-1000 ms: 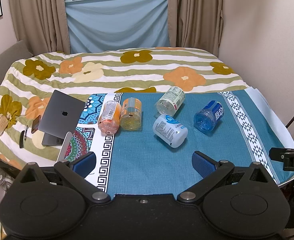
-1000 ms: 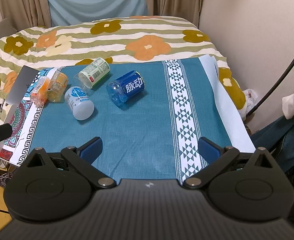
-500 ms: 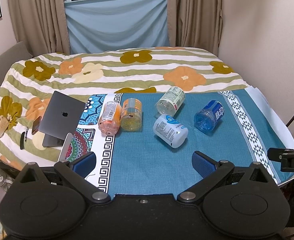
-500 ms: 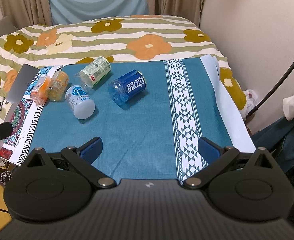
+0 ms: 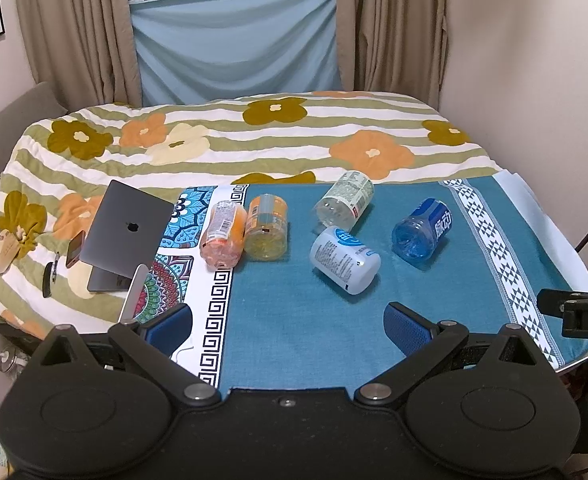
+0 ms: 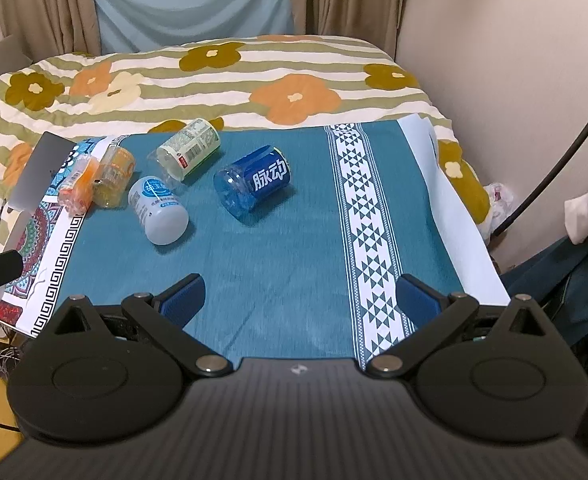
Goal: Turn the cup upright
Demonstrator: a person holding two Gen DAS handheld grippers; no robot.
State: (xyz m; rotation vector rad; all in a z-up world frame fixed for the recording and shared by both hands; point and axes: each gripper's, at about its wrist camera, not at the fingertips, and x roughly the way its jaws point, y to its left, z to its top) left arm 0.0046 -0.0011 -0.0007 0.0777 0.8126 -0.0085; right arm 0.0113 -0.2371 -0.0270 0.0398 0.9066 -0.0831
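Note:
Several cups made from cut bottles lie on their sides on the teal cloth (image 5: pixel 294 312): a blue one (image 5: pixel 421 229) (image 6: pixel 254 186), a white one (image 5: pixel 343 260) (image 6: pixel 158 210), a clear green-labelled one (image 5: pixel 345 200) (image 6: pixel 188 148), a yellow-orange one (image 5: pixel 266 227) (image 6: pixel 114 172) and a pink-orange one (image 5: pixel 222 234) (image 6: pixel 78 184). My left gripper (image 5: pixel 288 326) is open and empty above the cloth's near edge. My right gripper (image 6: pixel 299 300) is open and empty, well short of the blue cup.
A grey laptop (image 5: pixel 124 236) and a phone (image 5: pixel 74 249) lie at the left on the flowered bedspread (image 5: pixel 254 140). The wall (image 5: pixel 533 80) runs along the right. The cloth's white patterned band (image 6: pixel 367 216) lies right of the cups.
Both views have shifted slightly; the right gripper has moved a little forward toward the cups. The cups have not moved and both grippers stay open.

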